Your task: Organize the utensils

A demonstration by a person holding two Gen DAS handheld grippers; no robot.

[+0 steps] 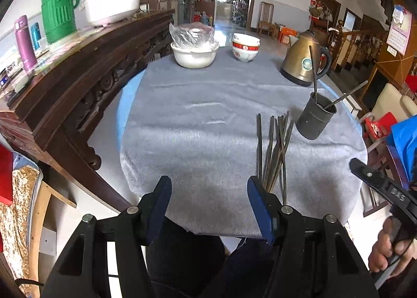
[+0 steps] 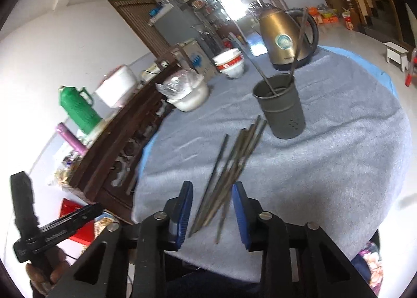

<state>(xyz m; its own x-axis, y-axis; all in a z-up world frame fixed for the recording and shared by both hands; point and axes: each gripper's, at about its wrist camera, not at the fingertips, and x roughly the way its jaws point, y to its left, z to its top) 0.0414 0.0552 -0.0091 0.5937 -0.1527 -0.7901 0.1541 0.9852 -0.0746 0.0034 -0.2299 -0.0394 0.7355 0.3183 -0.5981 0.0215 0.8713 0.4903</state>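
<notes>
A bundle of several dark metal chopsticks (image 2: 229, 167) lies loose on the grey tablecloth (image 2: 325, 180), pointing toward a dark metal holder cup (image 2: 282, 113). Two chopsticks stand in that cup. My right gripper (image 2: 212, 210) hovers over the bundle's near ends, with its blue pads either side of them and a gap to each, so it is open. My left gripper (image 1: 209, 202) is open and empty over the cloth's near edge, just left of the chopsticks (image 1: 276, 152). The cup (image 1: 315, 116) stands beyond them to the right.
A gold electric kettle (image 1: 305, 60), stacked red-and-white bowls (image 1: 245, 47) and a white bowl under plastic wrap (image 1: 194, 49) stand at the table's far side. A dark wooden sideboard (image 1: 86, 84) with a green thermos (image 1: 58, 6) runs along the left. The round table's edge is close below both grippers.
</notes>
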